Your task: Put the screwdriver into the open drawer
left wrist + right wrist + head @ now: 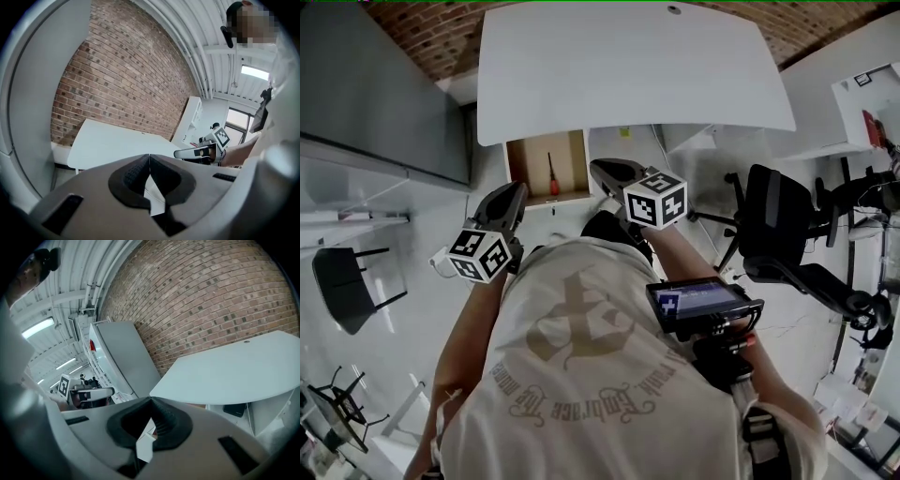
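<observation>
Your screwdriver (pixel 552 174) lies inside the open drawer (pixel 519 167). It sits right of the drawer's middle, with its red handle toward the drawer's front edge and its thin shaft pointing to the back. The drawer stands pulled out from under the white desk (pixel 628 66), and nothing else shows in it.

Your left gripper (pixel 516 193) is just outside the drawer's front edge, near its left end, clear of the screwdriver. Its own view shows the jaws pressed together with nothing between the pads.

Your right gripper (pixel 600 169) is just past the drawer's right front corner, beside it rather than over it. Its jaws are also pressed together and hold nothing.

Both grippers point past the drawer toward the desk and the brick wall (pixel 122 79) behind it. A black office chair (pixel 778 220) stands well to the right of the drawer.
</observation>
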